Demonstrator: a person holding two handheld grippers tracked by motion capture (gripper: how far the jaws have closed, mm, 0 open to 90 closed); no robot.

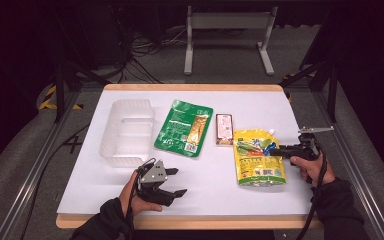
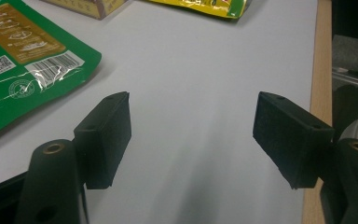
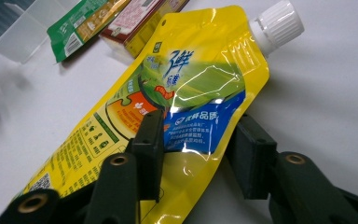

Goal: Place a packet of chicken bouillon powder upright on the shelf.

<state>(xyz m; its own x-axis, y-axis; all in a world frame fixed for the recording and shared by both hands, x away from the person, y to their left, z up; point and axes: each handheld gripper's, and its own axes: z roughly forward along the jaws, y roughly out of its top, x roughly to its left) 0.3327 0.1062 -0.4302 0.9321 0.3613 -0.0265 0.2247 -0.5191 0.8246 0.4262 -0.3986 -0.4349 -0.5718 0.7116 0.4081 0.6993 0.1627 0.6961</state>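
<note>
Flanking the yellow pouch [image 1: 257,157]: brown box [image 1: 224,129], green packet [image 1: 184,127], clear tray [image 1: 126,131].

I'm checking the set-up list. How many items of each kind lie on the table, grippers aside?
Clear plastic bin: 1
Green flat pouch: 1
Small red-and-tan box: 1
Yellow spouted pouch: 1
Total: 4

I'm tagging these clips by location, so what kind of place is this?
Probably a lab or workshop set up for recording, not a home. A white table stands inside a metal frame, loose cables lie on the grey floor behind it, and the surroundings are dark.
</note>
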